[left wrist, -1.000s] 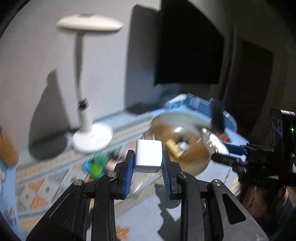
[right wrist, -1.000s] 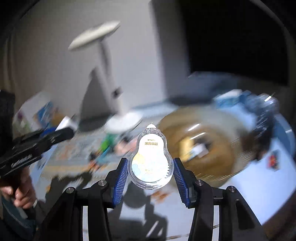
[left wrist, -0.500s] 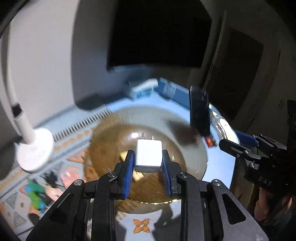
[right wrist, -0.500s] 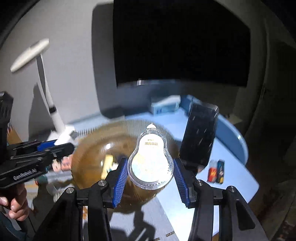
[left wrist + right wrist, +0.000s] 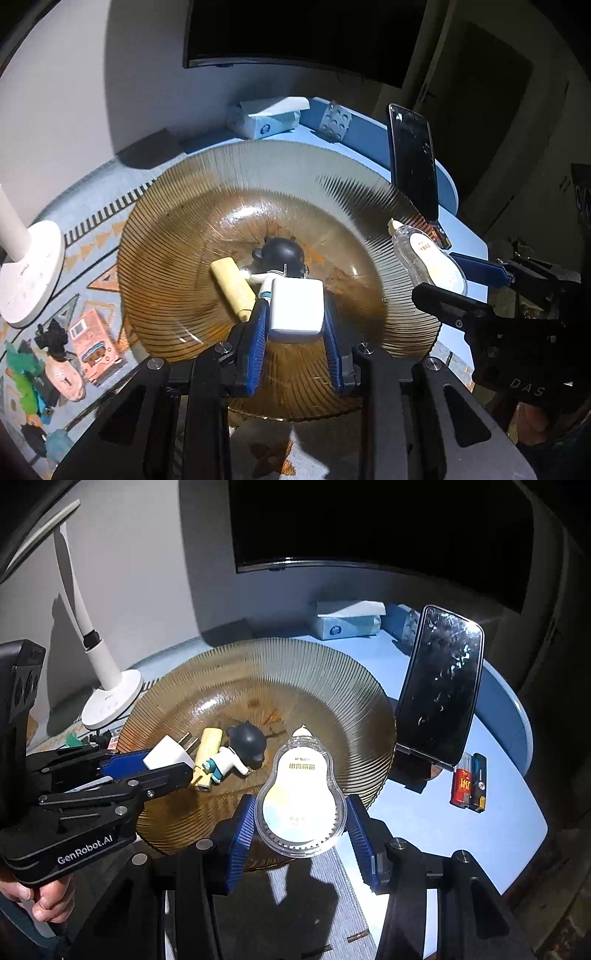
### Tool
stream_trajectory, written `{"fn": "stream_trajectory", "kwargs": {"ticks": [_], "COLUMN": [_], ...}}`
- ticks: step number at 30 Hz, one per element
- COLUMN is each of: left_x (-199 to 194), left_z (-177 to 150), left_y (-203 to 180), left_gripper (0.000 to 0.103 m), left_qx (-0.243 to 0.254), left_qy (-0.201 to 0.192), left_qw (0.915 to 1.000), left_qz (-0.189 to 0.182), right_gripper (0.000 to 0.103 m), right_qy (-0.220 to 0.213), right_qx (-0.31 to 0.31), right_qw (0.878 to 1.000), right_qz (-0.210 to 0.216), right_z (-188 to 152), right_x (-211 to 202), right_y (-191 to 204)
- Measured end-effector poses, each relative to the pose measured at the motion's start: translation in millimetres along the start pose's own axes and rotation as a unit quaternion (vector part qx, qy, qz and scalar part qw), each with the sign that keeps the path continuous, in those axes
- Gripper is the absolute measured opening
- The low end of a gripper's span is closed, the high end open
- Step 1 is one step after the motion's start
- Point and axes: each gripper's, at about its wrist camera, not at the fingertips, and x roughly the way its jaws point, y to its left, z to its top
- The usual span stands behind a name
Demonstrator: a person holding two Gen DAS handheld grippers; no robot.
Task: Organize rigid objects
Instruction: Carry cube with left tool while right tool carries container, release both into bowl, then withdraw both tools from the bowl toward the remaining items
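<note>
Over the amber glass bowl (image 5: 177, 236) we hold our left gripper (image 5: 295, 325) clamped on a white charger plug (image 5: 295, 306), above the bowl's middle. Our right gripper (image 5: 301, 823) is clamped on a pear-shaped clear case (image 5: 301, 805), at the bowl's near rim.
</note>
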Motion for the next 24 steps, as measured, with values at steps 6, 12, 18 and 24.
{"fn": "stream_trajectory", "kwargs": {"ticks": [6, 12, 18, 24], "left_x": [7.3, -3.5, -83.3, -163.1], "left_z": [-1.2, 0.9, 8.1, -15.9], "left_y": [-2.1, 8.7, 47.5, 78.4], "left_gripper": [0.026, 0.041, 0.054, 0.056], "left_qx": [0.002, -0.022, -0.069, -0.123], "left_qy": [0.012, 0.011, -0.087, -0.166], "left_qw": [0.9999, 0.9996, 0.9938, 0.9780], "left_qz": [-0.002, -0.016, 0.003, 0.026], "right_gripper": [0.048, 0.050, 0.064, 0.064], "right_qy": [0.010, 0.013, -0.084, -0.111], "right_qx": [0.003, 0.035, 0.087, 0.090], "right_qw": [1.000, 0.999, 0.993, 0.989], "right_qz": [-0.001, 0.028, 0.019, 0.033], "right_z": [-2.0, -0.3, 3.8, 8.5], "right_x": [1.6, -6.4, -61.7, -81.4], "right_y": [1.6, -6.6, -36.3, -30.7]}}
